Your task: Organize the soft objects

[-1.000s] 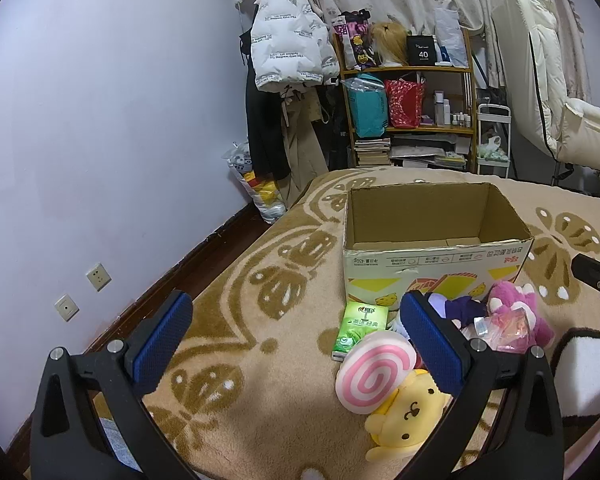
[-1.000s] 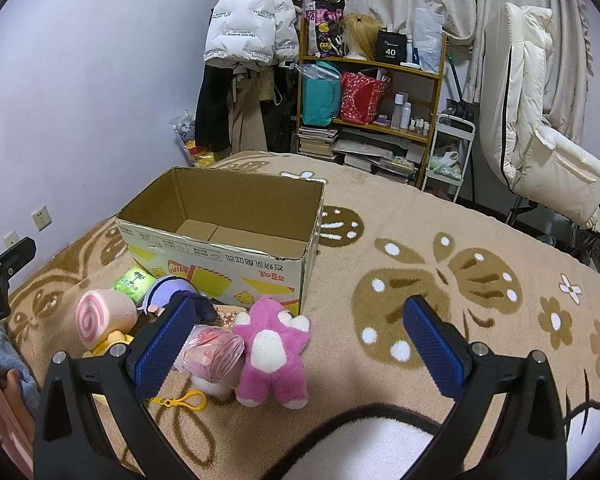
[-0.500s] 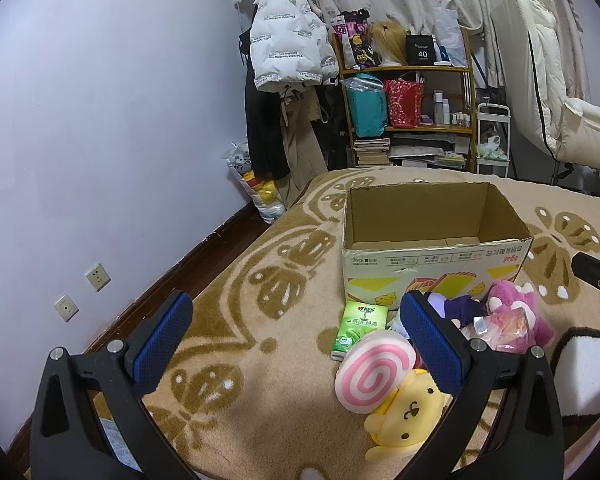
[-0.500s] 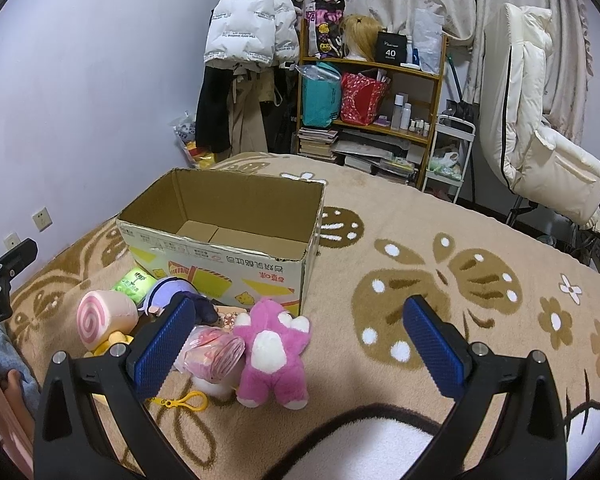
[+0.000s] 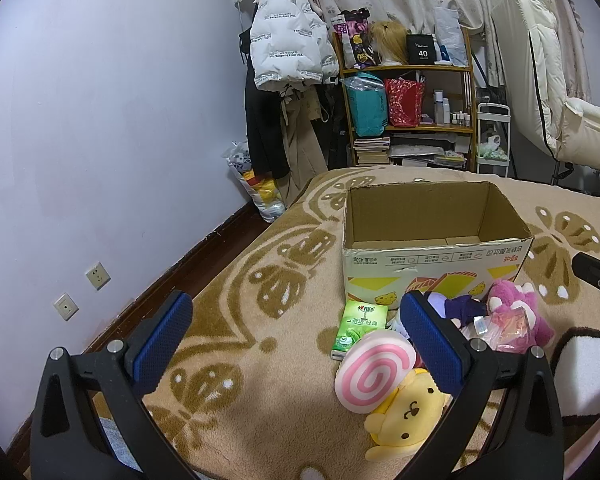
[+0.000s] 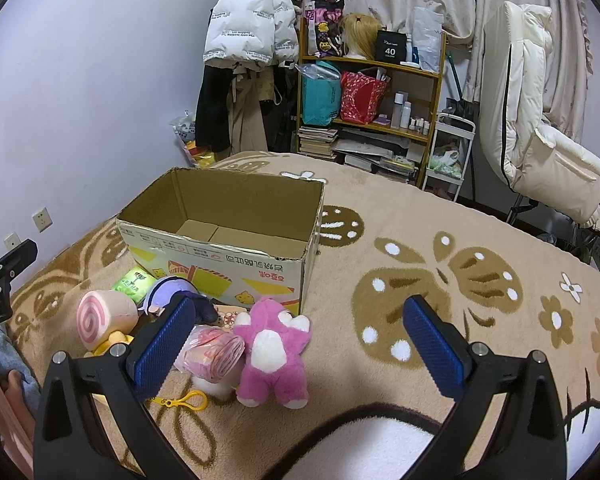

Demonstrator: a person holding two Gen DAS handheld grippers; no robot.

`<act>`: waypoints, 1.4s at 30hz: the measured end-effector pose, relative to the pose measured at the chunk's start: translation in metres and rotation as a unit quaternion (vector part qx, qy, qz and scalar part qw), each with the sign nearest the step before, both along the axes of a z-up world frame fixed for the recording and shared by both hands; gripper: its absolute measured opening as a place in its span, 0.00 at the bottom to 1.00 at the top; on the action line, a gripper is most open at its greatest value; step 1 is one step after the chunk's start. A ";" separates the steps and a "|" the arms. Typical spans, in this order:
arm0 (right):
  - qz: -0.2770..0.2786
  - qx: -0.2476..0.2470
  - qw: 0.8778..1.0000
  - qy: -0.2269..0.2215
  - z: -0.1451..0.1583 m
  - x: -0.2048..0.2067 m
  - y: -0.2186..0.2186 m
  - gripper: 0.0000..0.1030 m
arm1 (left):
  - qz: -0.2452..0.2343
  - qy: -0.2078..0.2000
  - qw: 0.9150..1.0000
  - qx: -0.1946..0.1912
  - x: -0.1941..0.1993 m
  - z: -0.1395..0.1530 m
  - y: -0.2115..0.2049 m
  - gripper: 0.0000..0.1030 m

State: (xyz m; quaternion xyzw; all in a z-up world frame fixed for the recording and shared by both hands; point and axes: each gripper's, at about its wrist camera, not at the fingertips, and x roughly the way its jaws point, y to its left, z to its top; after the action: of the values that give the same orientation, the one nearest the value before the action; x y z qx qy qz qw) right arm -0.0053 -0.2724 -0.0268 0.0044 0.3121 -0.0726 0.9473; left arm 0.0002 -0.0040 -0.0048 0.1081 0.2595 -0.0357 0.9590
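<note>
An open, empty cardboard box (image 5: 436, 264) (image 6: 220, 256) stands on the patterned rug. Soft things lie in front of it: a pink swirl roll plush (image 5: 374, 376) (image 6: 104, 316), a yellow dog plush (image 5: 408, 412), a green tissue pack (image 5: 360, 326) (image 6: 134, 280), a purple doll (image 5: 460, 306) (image 6: 172, 290), a pink plastic-wrapped bundle (image 6: 216, 354) and a magenta plush (image 6: 274, 352) (image 5: 516, 312). My left gripper (image 5: 296, 340) is open and empty above the rug, left of the pile. My right gripper (image 6: 300, 340) is open and empty, above the magenta plush.
A wooden shelf (image 6: 372, 92) with bags and books, hanging coats (image 5: 288, 52) and a cream recliner (image 6: 540, 128) stand at the back. The purple wall (image 5: 100, 120) with sockets is on the left. A white fluffy item (image 6: 380, 448) lies close below the right gripper.
</note>
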 end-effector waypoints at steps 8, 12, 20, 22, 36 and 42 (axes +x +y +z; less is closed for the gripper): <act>0.001 -0.001 1.000 -0.002 0.001 -0.001 0.000 1.00 | 0.000 0.004 1.000 0.000 0.001 -0.003 0.001 1.00; 0.002 -0.001 1.000 -0.002 0.000 -0.001 0.000 1.00 | -0.001 0.005 1.000 0.000 0.001 -0.005 0.001 1.00; -0.002 0.003 1.000 -0.006 0.004 -0.004 -0.001 1.00 | -0.003 0.035 0.999 -0.006 0.009 -0.010 0.002 1.00; -0.005 0.012 1.000 0.002 0.003 -0.001 -0.004 1.00 | -0.004 0.047 0.999 -0.009 0.012 -0.012 0.002 1.00; -0.040 0.053 0.997 0.048 -0.015 0.042 -0.036 1.00 | -0.019 0.140 0.990 0.002 0.049 -0.041 -0.009 1.00; -0.049 0.067 0.992 0.090 -0.035 0.061 -0.045 1.00 | -0.031 0.170 0.985 0.022 0.064 -0.058 -0.022 1.00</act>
State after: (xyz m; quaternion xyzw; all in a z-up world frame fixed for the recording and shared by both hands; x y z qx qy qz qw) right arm 0.0556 -0.3173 -0.0618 0.0764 0.3996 -0.0981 0.9082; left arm 0.0641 -0.0265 -0.0624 0.1298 0.4162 -0.0778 0.8966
